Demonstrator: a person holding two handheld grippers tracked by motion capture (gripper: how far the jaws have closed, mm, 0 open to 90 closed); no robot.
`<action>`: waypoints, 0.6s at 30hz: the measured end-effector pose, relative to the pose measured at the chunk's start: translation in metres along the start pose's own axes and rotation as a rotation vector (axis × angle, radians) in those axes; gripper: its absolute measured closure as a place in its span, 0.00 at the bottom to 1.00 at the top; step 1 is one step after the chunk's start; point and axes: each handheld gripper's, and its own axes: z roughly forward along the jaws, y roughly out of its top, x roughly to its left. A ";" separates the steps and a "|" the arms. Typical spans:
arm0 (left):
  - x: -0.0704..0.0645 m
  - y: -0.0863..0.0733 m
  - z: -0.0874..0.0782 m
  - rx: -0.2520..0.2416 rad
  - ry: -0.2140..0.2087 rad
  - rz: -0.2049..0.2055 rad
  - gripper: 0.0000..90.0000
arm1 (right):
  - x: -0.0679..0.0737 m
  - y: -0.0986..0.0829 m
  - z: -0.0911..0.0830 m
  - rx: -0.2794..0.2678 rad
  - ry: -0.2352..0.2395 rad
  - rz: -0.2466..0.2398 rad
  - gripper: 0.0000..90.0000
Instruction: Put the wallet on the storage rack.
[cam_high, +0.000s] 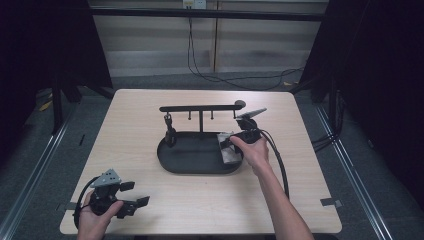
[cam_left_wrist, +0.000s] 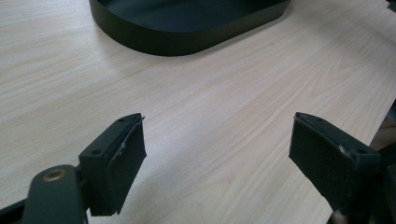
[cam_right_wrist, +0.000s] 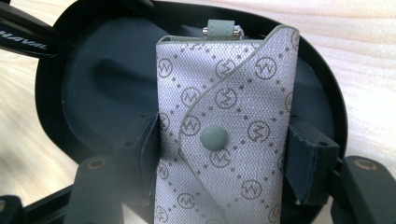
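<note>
A grey monogram key pouch (cam_right_wrist: 224, 135) is pinched between the jaws of the right gripper (cam_high: 235, 142), which sits over the right end of the black oval tray (cam_high: 172, 162), near the middle of the table (cam_high: 140, 200). In the right gripper view the pads are seen pressed on both long sides of the pouch, w/ the snap button (cam_right_wrist: 214, 138) facing the camera and a small strap loop (cam_right_wrist: 220, 28) at the far end, toward the tray wall. Whether the pouch is resting on the tray floor or lifted just off it can't be told. The left gripper (cam_high: 131, 194) is held wide open, nothing between its jaws, near the front-left corner of the table, well apart from the tray; in the left gripper view bare wood is seen between its pads and the tray wall beyond. Risks, judged from this: the pouch is soft fabric gripped by the edges only, so it could fold or slide out if the squeeze is eased or the hand is tilted. The hanger stand (cam_high: 200, 107) rises from the tray's back edge, w/ hooks and a dangling key (cam_high: 170, 131) at the left; the gripper top is close under the bar's right end, so a straight lift could knock the bar and shift the tray. The loop is small, so a hook could be missed if hanging is intended. The right cable (cam_high: 280, 165) is trailed across the table near the tray's right end and could snag.
</note>
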 end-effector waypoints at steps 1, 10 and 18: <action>-0.001 0.000 0.000 0.000 0.003 0.003 0.20 | 0.000 0.000 0.001 -0.003 -0.004 0.002 0.39; -0.001 0.000 0.000 -0.005 0.009 0.003 0.21 | 0.000 0.000 0.011 0.010 -0.008 0.013 0.39; -0.001 0.000 0.000 -0.007 0.006 0.002 0.21 | 0.001 0.000 0.018 0.011 -0.014 0.005 0.39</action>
